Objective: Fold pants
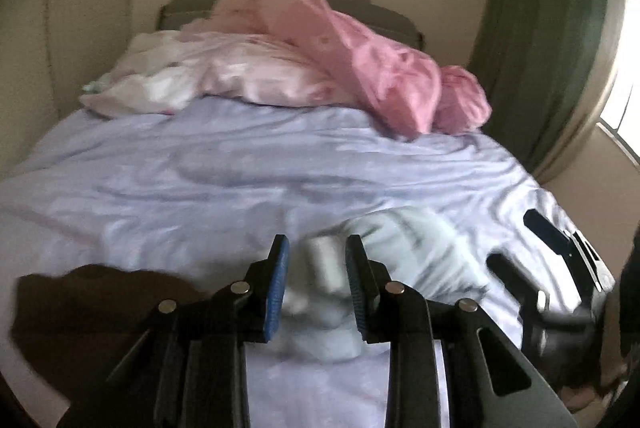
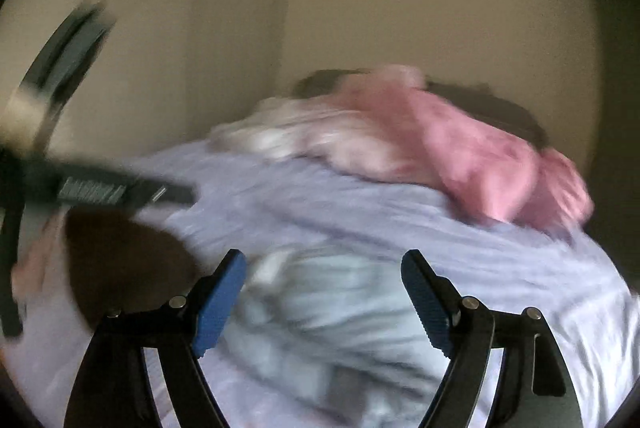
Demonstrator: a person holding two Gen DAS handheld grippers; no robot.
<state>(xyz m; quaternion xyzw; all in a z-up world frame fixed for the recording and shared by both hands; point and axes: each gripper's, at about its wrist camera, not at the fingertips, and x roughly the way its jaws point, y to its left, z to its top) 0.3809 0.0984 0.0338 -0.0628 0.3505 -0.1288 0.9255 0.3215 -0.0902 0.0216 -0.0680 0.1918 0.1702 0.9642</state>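
Pale mint-green pants (image 1: 404, 252) lie crumpled on the lavender bed sheet (image 1: 200, 180), near the bed's front right. My left gripper (image 1: 318, 260) has its jaws partly closed with a bunched part of the pants between the blue pads; a firm pinch is not clear. My right gripper (image 2: 324, 276) is open wide, with the pants (image 2: 340, 316) lying between and below its fingers. In the left wrist view the right gripper (image 1: 560, 268) shows at the right edge. In the right wrist view the left gripper (image 2: 100, 188) shows blurred at the left.
A pink blanket (image 1: 360, 68) and a pale pink and white duvet (image 1: 192, 76) are heaped at the head of the bed. A dark brown garment (image 1: 92, 308) lies on the sheet at the front left. A green curtain (image 1: 548, 40) and a window are on the right.
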